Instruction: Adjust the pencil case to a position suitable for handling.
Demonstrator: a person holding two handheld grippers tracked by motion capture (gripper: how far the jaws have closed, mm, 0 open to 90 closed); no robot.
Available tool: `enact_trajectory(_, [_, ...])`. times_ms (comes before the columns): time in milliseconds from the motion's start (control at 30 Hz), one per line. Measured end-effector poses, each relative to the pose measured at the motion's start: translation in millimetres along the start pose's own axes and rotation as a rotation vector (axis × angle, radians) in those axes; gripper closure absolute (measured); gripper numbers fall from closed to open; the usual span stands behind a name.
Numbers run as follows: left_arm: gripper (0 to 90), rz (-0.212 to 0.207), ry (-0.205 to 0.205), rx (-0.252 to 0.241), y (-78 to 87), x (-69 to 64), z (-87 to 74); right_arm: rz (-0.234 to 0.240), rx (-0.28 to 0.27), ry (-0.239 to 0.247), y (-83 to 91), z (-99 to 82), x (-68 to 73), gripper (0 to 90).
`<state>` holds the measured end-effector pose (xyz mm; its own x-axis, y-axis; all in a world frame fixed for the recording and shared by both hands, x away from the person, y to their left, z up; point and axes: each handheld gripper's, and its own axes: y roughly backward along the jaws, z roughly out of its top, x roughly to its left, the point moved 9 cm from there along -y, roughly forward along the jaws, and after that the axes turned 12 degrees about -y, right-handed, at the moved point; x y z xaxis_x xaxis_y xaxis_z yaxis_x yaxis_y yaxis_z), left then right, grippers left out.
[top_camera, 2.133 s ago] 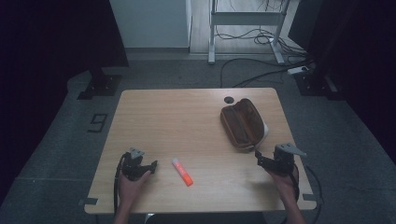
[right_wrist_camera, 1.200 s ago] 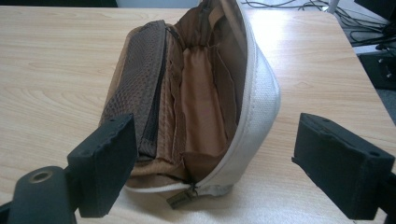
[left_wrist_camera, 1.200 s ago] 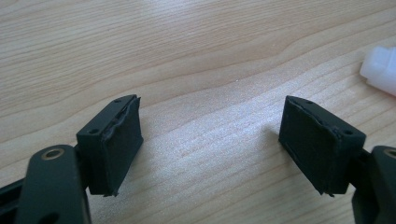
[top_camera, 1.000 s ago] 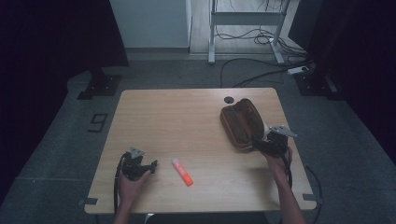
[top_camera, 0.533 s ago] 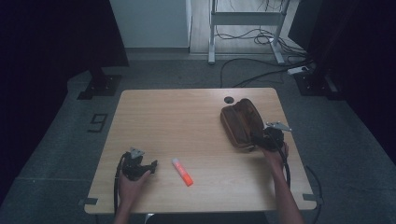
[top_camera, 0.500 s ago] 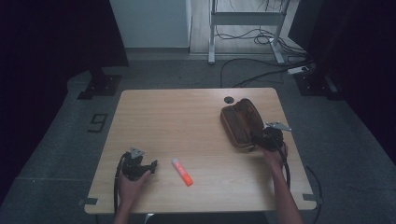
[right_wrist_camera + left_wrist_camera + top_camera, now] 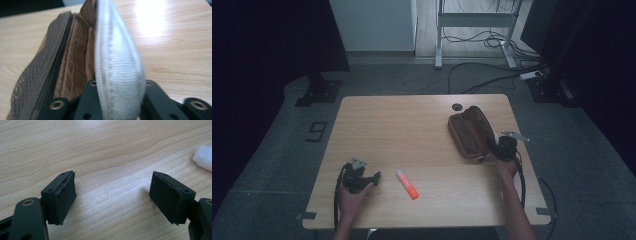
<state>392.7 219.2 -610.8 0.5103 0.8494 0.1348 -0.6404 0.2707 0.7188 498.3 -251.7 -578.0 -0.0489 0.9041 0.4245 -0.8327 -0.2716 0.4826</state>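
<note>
At lower left the left gripper (image 7: 374,177) rests unmoved, jaws spread and empty. Beside it lies the orange marker (image 7: 407,183). The right gripper (image 7: 490,154) has moved up to the brown pouch (image 7: 469,131) at right centre, its jaws just clamped onto the pouch's white-lined edge (image 7: 117,62).

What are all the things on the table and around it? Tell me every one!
Table: one, light wood, middle of the room.
Pencil case: one, brown with a white side, open, right part of the table.
Glue stick: one, white with an orange end, lying near the front edge.
Hole: one, dark, round, at the table's far edge.
Cables: several, dark, on the grey floor behind the table.
Metal frame: one, grey, far back.
Left gripper: one, black, jaws open over bare wood.
Right gripper: one, black, shut on the pencil case's white side.
</note>
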Motion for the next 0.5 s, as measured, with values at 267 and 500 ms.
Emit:
enact_trajectory(267, [21.0, 0.001, -0.002, 0.000, -0.3, 0.3, 0.1, 0.027, -0.039, -0.053, 13.1, -3.9, -9.6, 83.5])
enact_trajectory(500, [21.0, 0.001, -0.002, 0.000, -0.3, 0.3, 0.1, 0.023, -0.064, -0.043, 24.8, 3.6, -11.8, 83.7])
